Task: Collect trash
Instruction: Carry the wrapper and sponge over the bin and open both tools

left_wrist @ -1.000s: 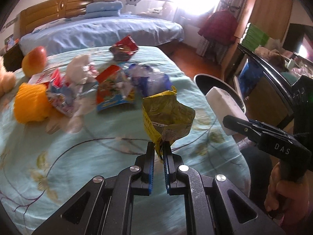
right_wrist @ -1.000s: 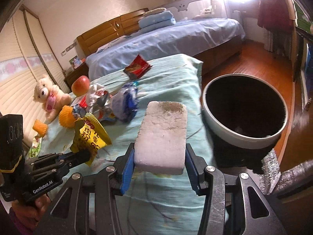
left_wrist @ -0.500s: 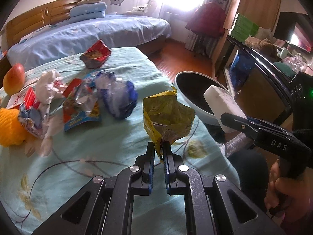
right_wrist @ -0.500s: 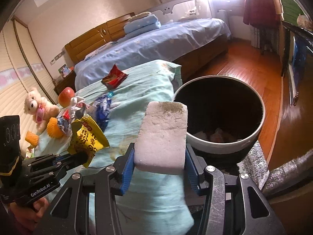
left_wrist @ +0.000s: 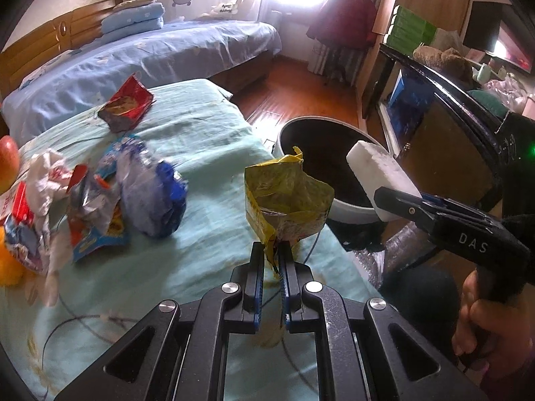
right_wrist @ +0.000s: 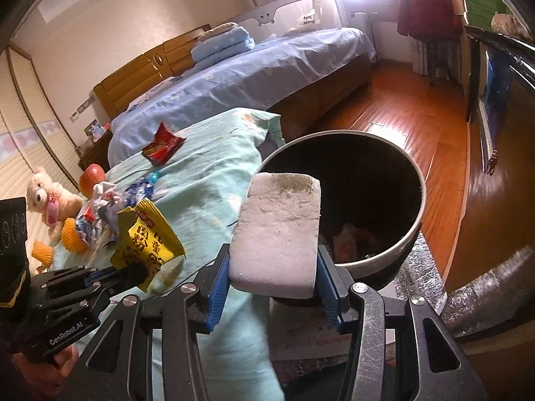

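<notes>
My left gripper [left_wrist: 271,254] is shut on the bottom corner of a crumpled yellow snack bag [left_wrist: 284,197], held above the teal bedspread near its right edge. My right gripper [right_wrist: 272,284] is shut on a white foam block [right_wrist: 279,230], which hangs at the near rim of the round black trash bin [right_wrist: 414,180] standing on the floor beside the bed. The bin holds some scraps at its bottom. In the left wrist view the foam block [left_wrist: 381,173] and right gripper [left_wrist: 394,197] sit right of the bag, over the bin [left_wrist: 321,160].
More wrappers lie on the bedspread [left_wrist: 200,240]: a red packet [left_wrist: 127,105], a blue bag [left_wrist: 150,187] and a crumpled pile [left_wrist: 57,193]. An apple [right_wrist: 92,175], a teddy bear [right_wrist: 46,197] and orange cups [right_wrist: 72,235] sit at the far left. A blue bed and wooden floor lie beyond.
Both grippers have carried their loads to the right, toward the bin. The bin now looms larger and the foam block has reached its rim; the wrappers have slid left in view.
</notes>
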A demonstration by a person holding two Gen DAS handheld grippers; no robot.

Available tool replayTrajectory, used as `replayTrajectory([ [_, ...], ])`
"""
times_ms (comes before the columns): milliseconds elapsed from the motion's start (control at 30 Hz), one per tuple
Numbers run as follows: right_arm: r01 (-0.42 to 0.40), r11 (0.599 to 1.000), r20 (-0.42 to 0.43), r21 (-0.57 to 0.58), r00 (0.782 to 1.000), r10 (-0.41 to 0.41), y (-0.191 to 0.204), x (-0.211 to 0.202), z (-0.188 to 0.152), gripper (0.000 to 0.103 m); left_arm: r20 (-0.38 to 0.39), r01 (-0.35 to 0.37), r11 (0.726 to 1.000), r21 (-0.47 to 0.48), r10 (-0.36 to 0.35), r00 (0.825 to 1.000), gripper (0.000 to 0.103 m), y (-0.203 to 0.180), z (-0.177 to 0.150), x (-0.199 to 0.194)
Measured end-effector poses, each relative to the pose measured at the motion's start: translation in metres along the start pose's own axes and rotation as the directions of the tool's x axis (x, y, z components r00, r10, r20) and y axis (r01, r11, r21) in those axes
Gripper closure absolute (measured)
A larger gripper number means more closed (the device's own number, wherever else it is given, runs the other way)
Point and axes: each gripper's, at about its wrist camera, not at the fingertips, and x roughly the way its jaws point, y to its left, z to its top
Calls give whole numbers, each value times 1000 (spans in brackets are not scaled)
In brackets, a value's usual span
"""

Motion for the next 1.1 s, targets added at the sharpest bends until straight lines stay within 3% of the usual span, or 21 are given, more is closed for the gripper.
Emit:
replayTrajectory([
  [533, 43, 998, -11, 41, 999, -42, -37, 16, 23, 54, -8, 21, 999, 32, -21, 1000, 95, -22, 39, 36],
  [1100, 55, 996, -33, 65, 998, -52, -62, 32, 42, 54, -70, 28, 999, 40, -25, 997, 95, -41, 74, 89],
])
